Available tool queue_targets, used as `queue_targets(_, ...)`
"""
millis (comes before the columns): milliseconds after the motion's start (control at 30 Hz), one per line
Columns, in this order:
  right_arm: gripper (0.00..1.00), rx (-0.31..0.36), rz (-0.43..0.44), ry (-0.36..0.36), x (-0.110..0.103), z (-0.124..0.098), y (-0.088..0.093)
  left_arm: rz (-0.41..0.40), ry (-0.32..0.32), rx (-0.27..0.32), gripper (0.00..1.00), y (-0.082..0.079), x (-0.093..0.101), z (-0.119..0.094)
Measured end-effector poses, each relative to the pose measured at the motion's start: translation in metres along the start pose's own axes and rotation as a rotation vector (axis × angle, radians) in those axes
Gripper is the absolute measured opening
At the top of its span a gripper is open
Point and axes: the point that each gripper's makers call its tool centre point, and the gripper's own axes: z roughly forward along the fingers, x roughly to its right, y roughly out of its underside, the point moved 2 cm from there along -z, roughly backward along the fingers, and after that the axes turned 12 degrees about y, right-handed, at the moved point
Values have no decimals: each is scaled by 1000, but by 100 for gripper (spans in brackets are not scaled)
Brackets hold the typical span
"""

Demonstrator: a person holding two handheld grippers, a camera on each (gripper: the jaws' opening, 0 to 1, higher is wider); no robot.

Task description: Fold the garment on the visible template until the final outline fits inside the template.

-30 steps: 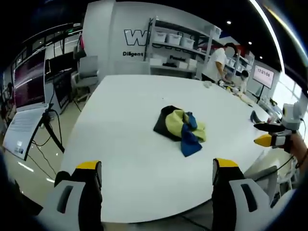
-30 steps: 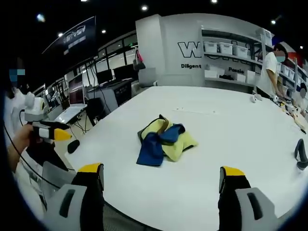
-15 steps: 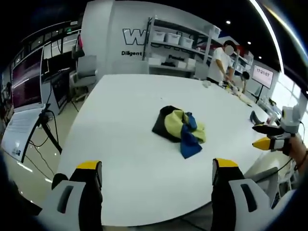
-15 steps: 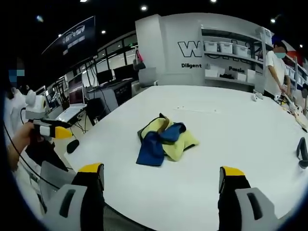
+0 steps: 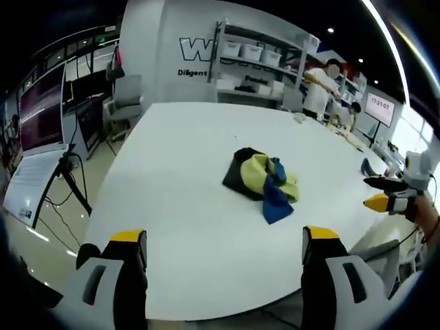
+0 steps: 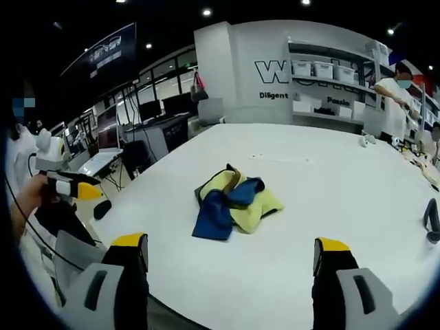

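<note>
The garment (image 5: 260,182) lies crumpled in a loose heap near the middle of the white worktop (image 5: 179,234). It shows black, yellow and blue cloth bunched together, with a blue flap trailing off the heap toward the near edge. In the right gripper view the same garment (image 6: 234,201) sits in mid-worktop, the blue part nearest the camera and the yellow part beside it.

The left gripper (image 5: 223,240) hangs above the near edge of the worktop, well apart from the garment, its jaws spread wide with nothing between them. The right gripper (image 6: 230,246) is likewise held back at the worktop's edge, jaws wide apart and empty. Each gripper also appears at the side of the other's view, held in a hand (image 6: 31,196): the right one (image 5: 385,192) at the right of the left gripper view, the left one (image 6: 69,184) at the left of the right gripper view.

Beyond the worktop stand a white wall with lettering (image 6: 273,72), shelves holding bins (image 6: 323,69), and a person in a white shirt (image 6: 395,93) at the far side. A laptop (image 6: 103,155) sits on a desk off to the left.
</note>
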Motion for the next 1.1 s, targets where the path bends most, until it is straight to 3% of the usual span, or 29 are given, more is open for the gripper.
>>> queue_targets(1100,99,-6,-5,3,1,9,1,1,-16,5,87,-2,-7,8)
